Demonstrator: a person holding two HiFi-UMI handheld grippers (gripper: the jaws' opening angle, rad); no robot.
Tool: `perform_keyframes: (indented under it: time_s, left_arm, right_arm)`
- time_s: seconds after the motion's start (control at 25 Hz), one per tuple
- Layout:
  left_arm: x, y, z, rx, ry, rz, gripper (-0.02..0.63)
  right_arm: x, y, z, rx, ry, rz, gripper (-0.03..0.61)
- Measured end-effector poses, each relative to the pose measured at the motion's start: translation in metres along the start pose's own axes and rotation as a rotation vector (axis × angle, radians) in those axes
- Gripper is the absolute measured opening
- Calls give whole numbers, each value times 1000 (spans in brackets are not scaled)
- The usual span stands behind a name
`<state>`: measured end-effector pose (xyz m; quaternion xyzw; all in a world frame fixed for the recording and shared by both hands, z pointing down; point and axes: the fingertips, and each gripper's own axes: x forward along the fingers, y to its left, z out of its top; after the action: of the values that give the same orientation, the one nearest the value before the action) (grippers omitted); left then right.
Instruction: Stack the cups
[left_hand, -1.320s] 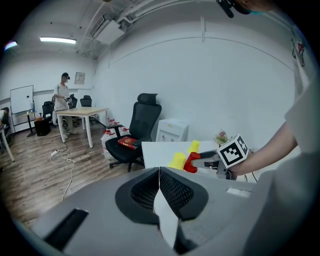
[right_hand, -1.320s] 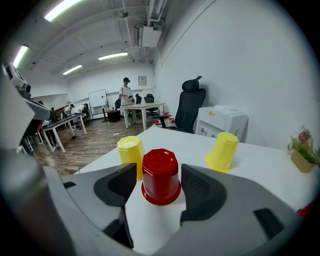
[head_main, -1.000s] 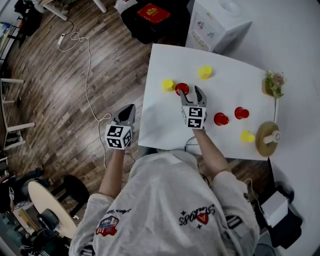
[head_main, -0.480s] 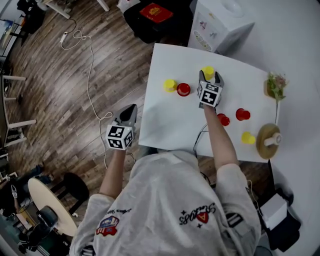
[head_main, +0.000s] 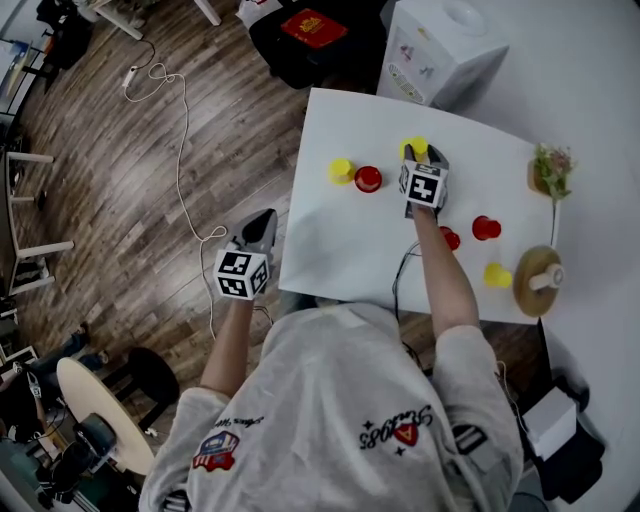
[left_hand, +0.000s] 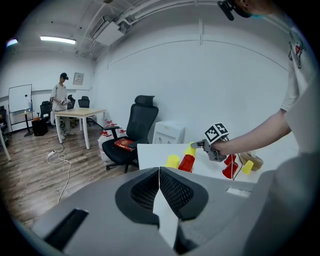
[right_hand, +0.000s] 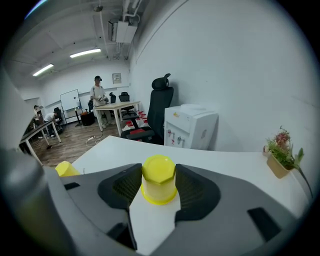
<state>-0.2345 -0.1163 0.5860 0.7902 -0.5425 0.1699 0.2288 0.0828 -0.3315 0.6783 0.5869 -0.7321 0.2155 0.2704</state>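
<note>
On the white table (head_main: 330, 250) stand several upside-down cups. At the far side my right gripper (head_main: 422, 152) has its jaws closing around a yellow cup (head_main: 415, 146); in the right gripper view both pads touch the sides of that yellow cup (right_hand: 159, 180), which rests on the tabletop. Left of it are another yellow cup (head_main: 341, 169) and a red cup (head_main: 368, 178). Two red cups (head_main: 486, 227) and a yellow cup (head_main: 496, 274) sit to the right, one red partly behind my forearm. My left gripper (head_main: 262, 218) hangs shut off the table's left edge, holding nothing (left_hand: 159, 175).
A water dispenser (head_main: 440, 50) stands beyond the table's far edge. A potted plant (head_main: 548, 170) and a wooden roll holder (head_main: 535, 278) occupy the right end. A black office chair (head_main: 300, 30) and a cable (head_main: 170, 110) are on the wooden floor at left.
My right gripper travelled from beside the red cup to the far yellow cup and its jaws have come in around it. The left gripper stayed put.
</note>
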Motion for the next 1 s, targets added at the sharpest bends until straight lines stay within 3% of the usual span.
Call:
perform_keyframes:
  time_s: [0.44, 1.0]
  left_arm:
    - [11, -13, 2, 10, -6, -53, 6]
    - [12, -24, 3, 9, -16, -68, 6]
  right_arm:
    - [-54, 45, -42, -81, 9, 64, 213]
    - [-64, 59, -71, -142, 51, 106, 213]
